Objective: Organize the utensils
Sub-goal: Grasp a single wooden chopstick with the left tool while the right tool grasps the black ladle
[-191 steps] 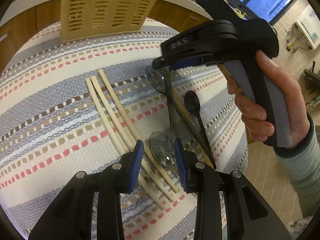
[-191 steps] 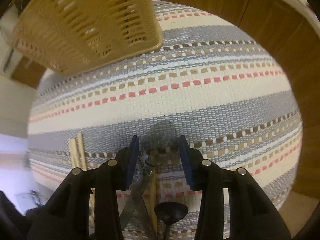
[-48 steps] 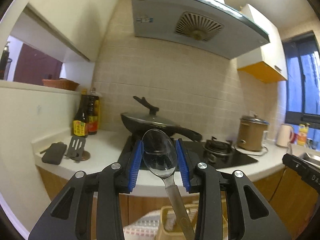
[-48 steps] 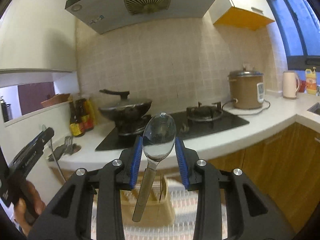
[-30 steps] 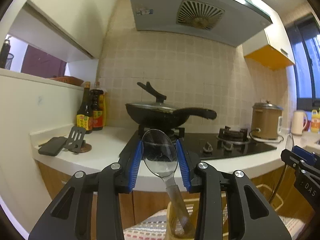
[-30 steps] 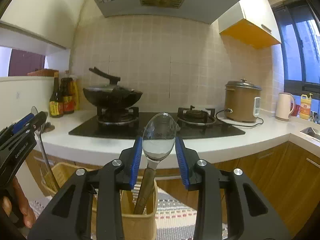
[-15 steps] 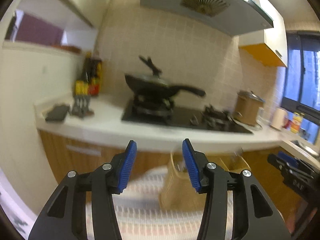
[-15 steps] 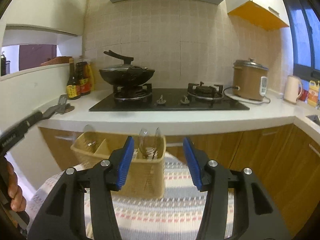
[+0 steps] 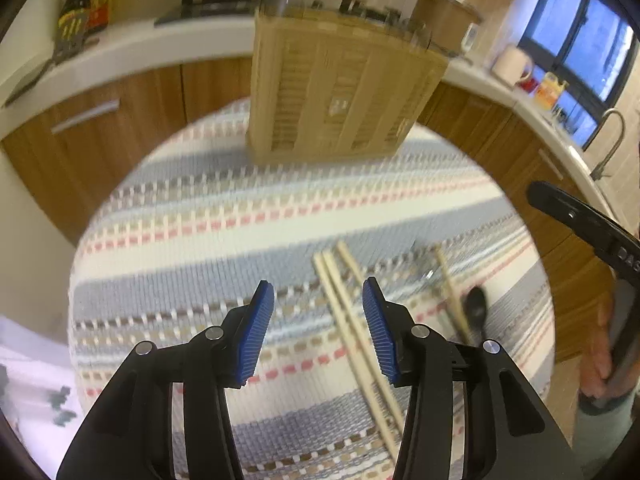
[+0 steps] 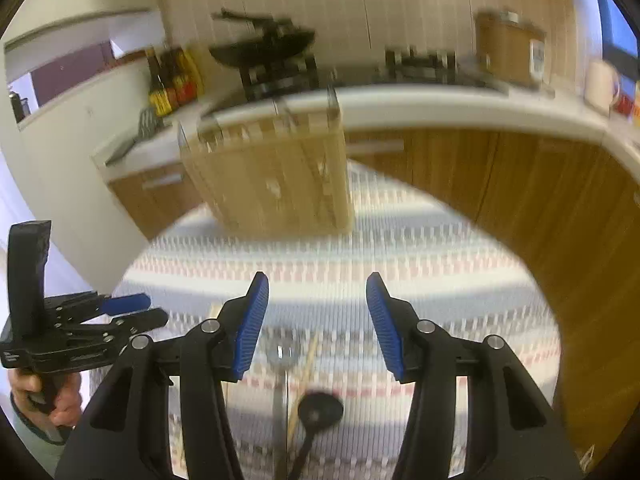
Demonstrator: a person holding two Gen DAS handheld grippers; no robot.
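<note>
The left gripper (image 9: pixel 318 330) hangs over the striped cloth (image 9: pixel 224 216) with its fingers (image 9: pixel 256 334) spread wide and nothing between them. Just right of its centre line lies a bundle of pale chopsticks (image 9: pixel 352 324), running away from the camera at a slant; the right-hand finger covers part of their length. Further right on the cloth lie one more chopstick (image 9: pixel 450 292) and a black spoon (image 9: pixel 476 306), side by side. The slatted utensil holder (image 9: pixel 340 88) stands upright at the far edge of the cloth, with utensil tips showing above its rim. The right gripper (image 10: pixel 318 320) is likewise wide open and empty, hovering above a metal spoon (image 10: pixel 282 354) and the black spoon. To do the next pickup well, each gripper should probably lower with its fingers straddling a single utensil across its handle, square to its length, and close only once both pads flank it; the chopsticks lie close together, so a centred approach would keep them from scattering.
</note>
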